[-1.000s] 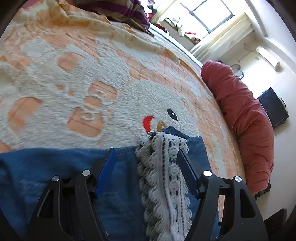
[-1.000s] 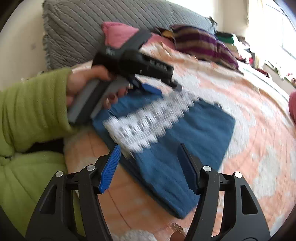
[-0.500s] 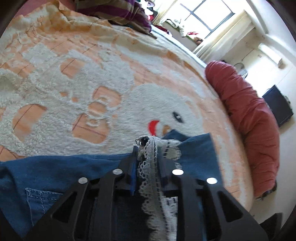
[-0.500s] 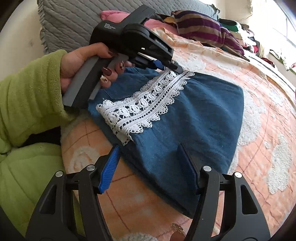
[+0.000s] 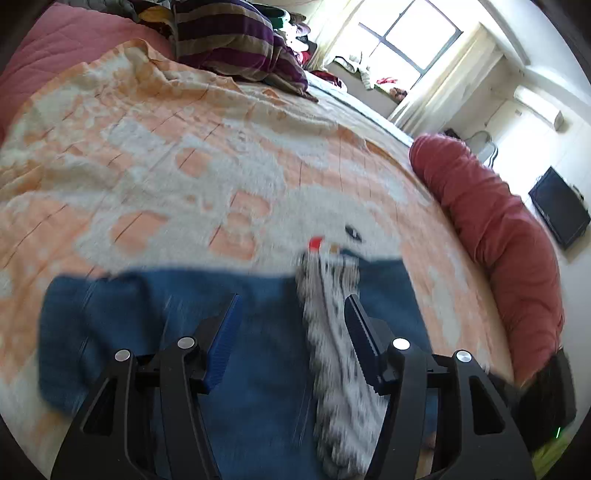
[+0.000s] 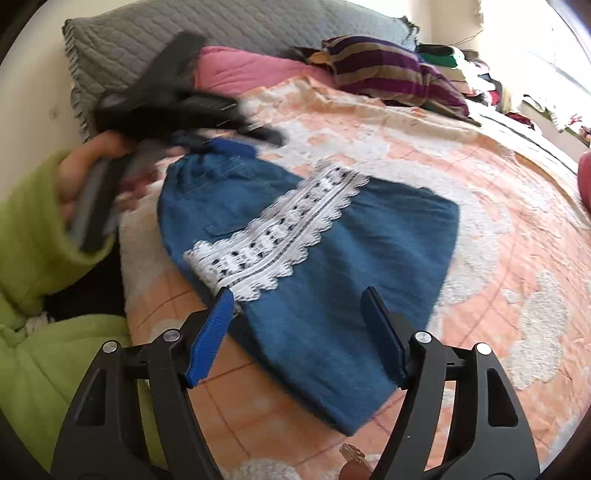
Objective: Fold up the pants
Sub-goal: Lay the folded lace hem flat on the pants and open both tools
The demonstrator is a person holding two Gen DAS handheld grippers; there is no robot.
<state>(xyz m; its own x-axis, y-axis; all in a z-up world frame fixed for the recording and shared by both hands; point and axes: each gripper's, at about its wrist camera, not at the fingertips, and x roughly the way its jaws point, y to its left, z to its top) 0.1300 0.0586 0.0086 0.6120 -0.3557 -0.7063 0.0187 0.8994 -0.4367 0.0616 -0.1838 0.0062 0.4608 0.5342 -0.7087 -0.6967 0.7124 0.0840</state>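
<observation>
Blue denim pants (image 6: 332, 266) lie folded flat on the bed, with a white lace trim (image 6: 280, 236) running across the top. In the left wrist view the pants (image 5: 155, 325) and the lace (image 5: 328, 332) are blurred. My left gripper (image 5: 291, 306) is open and empty just above the pants, the lace by its right finger. It also shows, blurred, in the right wrist view (image 6: 273, 134), near the pants' far end. My right gripper (image 6: 297, 299) is open and empty above the pants' near edge.
An orange and white blanket (image 5: 184, 147) covers the bed. A striped purple cushion (image 6: 399, 74), a pink pillow (image 6: 236, 66) and a grey quilted pillow (image 6: 184, 33) lie at the head. A red bolster (image 5: 498, 236) lies along the far side. My green sleeve (image 6: 29, 229) is at left.
My left gripper was shut on the lace trim half a second ago; it has let go, opened and pulled back. The lace now lies flat on the pants. The right gripper stays open.
</observation>
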